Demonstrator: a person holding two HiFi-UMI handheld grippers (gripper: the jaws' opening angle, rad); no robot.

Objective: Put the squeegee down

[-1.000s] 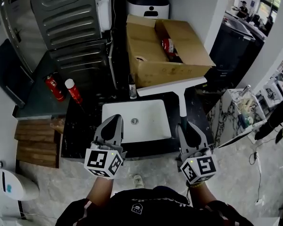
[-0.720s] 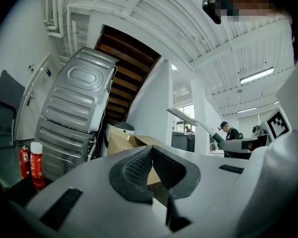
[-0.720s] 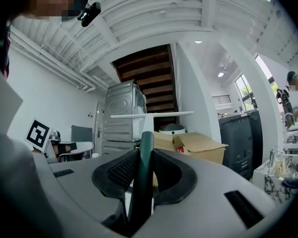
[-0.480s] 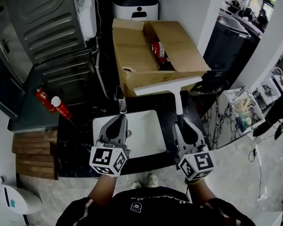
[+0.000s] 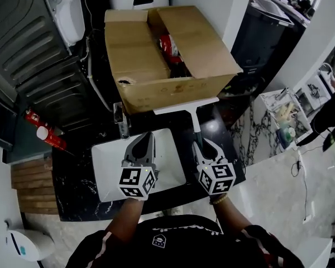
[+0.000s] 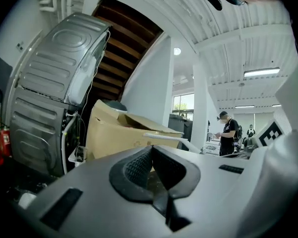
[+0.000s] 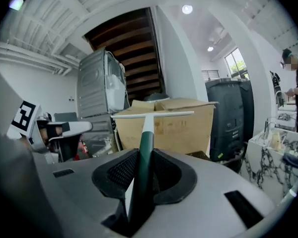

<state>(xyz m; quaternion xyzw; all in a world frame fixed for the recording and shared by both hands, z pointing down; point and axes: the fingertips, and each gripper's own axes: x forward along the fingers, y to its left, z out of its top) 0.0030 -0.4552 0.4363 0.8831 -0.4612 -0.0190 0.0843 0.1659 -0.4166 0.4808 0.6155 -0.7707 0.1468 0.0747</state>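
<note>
My right gripper (image 5: pixel 202 145) is shut on the dark green handle of a squeegee (image 5: pixel 194 119). The squeegee's white blade lies crosswise just in front of the cardboard box (image 5: pixel 156 54), above the black counter (image 5: pixel 72 177). In the right gripper view the squeegee (image 7: pixel 148 125) runs straight out from between the pads of the right gripper (image 7: pixel 145 155). My left gripper (image 5: pixel 146 136) hovers over the white sink basin (image 5: pixel 109 172). In the left gripper view the left gripper (image 6: pixel 151 152) has its pads closed together, with nothing between them.
A faucet (image 5: pixel 121 121) stands at the basin's far edge. Two red cans (image 5: pixel 44 133) sit at the left, below a grey metal appliance (image 5: pixel 28 49). A marble-topped stand (image 5: pixel 268 149) with small items is at the right. A person (image 6: pixel 228 135) stands far off.
Both grippers have moved forward and down toward the counter, carrying the squeegee along. Its blade is now close to the box's front wall. The grip looks unchanged.
</note>
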